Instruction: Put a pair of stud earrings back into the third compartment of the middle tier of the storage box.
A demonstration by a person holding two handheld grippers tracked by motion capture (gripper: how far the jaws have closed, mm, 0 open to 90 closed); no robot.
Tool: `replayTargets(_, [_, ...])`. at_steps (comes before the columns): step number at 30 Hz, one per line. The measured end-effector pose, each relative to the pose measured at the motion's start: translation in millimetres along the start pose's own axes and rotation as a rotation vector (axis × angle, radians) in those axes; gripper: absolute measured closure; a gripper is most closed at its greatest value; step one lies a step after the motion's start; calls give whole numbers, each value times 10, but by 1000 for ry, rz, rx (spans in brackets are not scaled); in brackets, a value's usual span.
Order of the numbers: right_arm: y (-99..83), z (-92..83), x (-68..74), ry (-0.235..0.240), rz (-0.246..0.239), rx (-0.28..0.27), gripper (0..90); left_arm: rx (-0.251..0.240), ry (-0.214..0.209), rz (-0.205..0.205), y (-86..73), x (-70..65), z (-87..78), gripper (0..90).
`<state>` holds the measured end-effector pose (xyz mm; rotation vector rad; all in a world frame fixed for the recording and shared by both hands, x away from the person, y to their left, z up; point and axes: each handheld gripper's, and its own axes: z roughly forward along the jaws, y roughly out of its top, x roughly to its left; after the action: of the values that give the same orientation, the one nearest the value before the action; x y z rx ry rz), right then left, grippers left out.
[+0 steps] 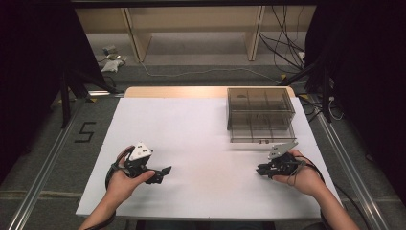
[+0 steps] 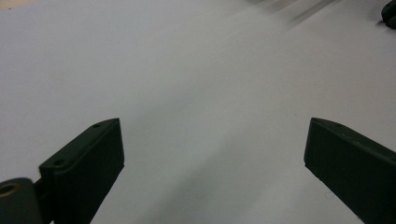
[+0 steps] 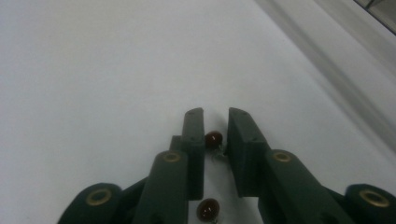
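**Red bead between the right jaws**

Red bead [image 3: 214, 138] sits low and centre in my right gripper view, between the nearly closed jaws of my right gripper [image 3: 215, 116]; contact I cannot tell. It looks round, so no long axis or heading shows. A second bead [image 3: 208, 210] lies nearer the bottom edge. My left gripper [image 2: 212, 140] gapes wide, empty. At upper right in the high view stands the smoky box [image 1: 260, 115].

Lower red bead [image 3: 208, 211] partly hidden under right hand-held gripper [image 3: 216, 122]; organizer contents indistinct.
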<state>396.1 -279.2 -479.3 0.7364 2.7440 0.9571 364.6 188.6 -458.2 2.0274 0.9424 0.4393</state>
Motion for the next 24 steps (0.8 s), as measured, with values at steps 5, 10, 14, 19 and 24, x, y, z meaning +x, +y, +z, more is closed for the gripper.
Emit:
replayTargets(5, [16,2,17,-19,-9,10,796,0,-1,-2,0,7,-2,50])
replayTargets(10, [28,-3,39,-34,7,13,799,-1,-2,0,0,6,-1,51])
replayTargets(14, [35,-5,41,-38,18,11,800,0,-1,0,0,5,2,51])
replayTargets(19, [46,-32,53,-39,26,-19,801,-1,-1,0,1,6,-1,51])
replayTargets(24, [58,-68,64,-49,23,-47,801,-1,0,0,1,8,-2,51])
